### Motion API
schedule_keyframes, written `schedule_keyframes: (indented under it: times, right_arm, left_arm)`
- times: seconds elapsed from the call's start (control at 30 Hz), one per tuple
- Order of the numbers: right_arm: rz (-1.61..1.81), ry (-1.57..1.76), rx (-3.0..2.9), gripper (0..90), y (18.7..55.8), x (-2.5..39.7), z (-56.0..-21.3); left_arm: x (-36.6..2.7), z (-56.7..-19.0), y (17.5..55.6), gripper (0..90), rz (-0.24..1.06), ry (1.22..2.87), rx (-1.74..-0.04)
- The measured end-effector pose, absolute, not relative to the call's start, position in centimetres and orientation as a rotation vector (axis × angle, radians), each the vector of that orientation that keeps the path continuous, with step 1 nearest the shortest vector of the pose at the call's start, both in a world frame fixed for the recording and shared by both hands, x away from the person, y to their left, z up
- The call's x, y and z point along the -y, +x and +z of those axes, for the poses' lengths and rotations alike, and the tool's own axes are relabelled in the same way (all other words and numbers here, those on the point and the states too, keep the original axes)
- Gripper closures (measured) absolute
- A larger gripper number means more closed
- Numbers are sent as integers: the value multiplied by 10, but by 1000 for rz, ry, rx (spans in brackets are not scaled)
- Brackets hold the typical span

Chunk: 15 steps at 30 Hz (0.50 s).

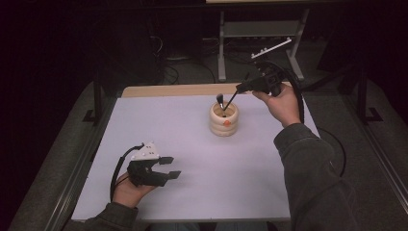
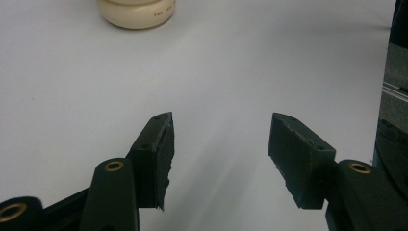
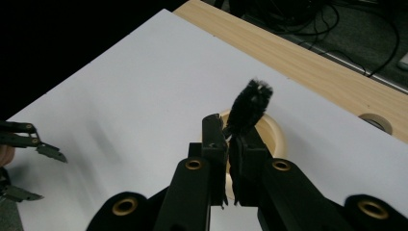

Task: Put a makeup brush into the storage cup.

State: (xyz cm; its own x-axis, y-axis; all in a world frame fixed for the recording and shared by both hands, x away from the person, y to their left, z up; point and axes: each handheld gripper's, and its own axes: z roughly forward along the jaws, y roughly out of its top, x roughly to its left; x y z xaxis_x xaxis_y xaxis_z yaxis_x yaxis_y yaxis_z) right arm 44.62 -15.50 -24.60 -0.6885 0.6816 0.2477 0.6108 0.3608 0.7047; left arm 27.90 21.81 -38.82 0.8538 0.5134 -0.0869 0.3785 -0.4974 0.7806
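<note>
Above the cream holder [image 1: 224,119], a brush [image 3: 250,107] was pinched by the right claw [image 3: 227,144]; a vertical, centred lowering was advised, the left claw [image 2: 219,144] held wide.

This looks like a lab or recording room rather than anyone's home. The table [image 1: 144,144] is covered with a plain white sheet, with a strip of bare pale wood [image 1: 163,90] left showing along its far edge, and almost nothing stands on it. Beyond that far edge the room is dark: black cables [image 1: 180,72] lie loose on the grey floor, and the grey metal legs of a stand [image 1: 222,48] rise near the far right corner. Dark metal frame posts [image 1: 97,96] stand off the table's left and right edges. A cable trails past the right edge onto grey carpet [image 1: 380,144]
</note>
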Motion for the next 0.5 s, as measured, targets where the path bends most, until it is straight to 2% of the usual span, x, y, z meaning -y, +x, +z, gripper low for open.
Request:
schedule_keyframes:
  times: [0.5]
  right_arm:
    - [1183,1272,-2470,844,461,156,-259]
  left_arm:
    - [-222,-385,279,407,209,2129,-634]
